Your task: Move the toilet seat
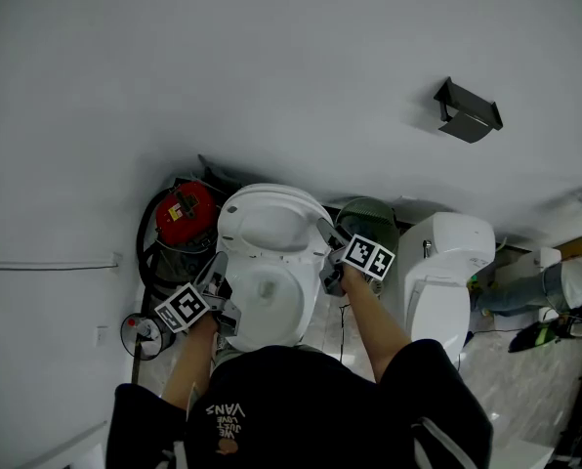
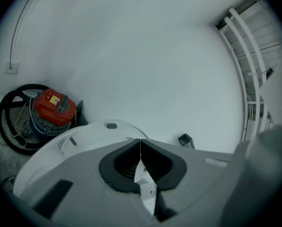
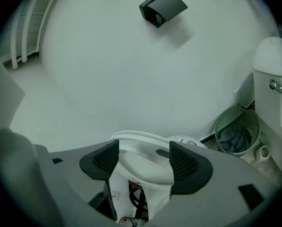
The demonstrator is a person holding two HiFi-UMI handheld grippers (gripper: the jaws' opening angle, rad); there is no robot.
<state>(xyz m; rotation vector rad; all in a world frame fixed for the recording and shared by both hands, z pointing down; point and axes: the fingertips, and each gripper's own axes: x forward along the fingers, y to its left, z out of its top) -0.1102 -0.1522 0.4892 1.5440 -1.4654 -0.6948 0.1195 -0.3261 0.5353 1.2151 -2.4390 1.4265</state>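
Observation:
The white toilet stands in the middle of the head view with its seat and lid [image 1: 270, 221] raised against the wall above the bowl [image 1: 265, 303]. My left gripper [image 1: 216, 279] is by the bowl's left rim. In the left gripper view its jaws [image 2: 140, 143] are shut pad to pad with nothing between them, and the raised lid [image 2: 84, 138] lies just beyond. My right gripper [image 1: 328, 244] sits at the seat's right edge. In the right gripper view it [image 3: 144, 148] stands open wide, with the white seat [image 3: 143, 161] filling the gap between its pads.
A red vacuum cleaner [image 1: 185, 213] with a black hose stands left of the toilet, against the wall. A green mesh bin [image 1: 372, 219] is on the right, then a second white toilet [image 1: 442, 272]. A black holder [image 1: 467, 111] hangs on the wall.

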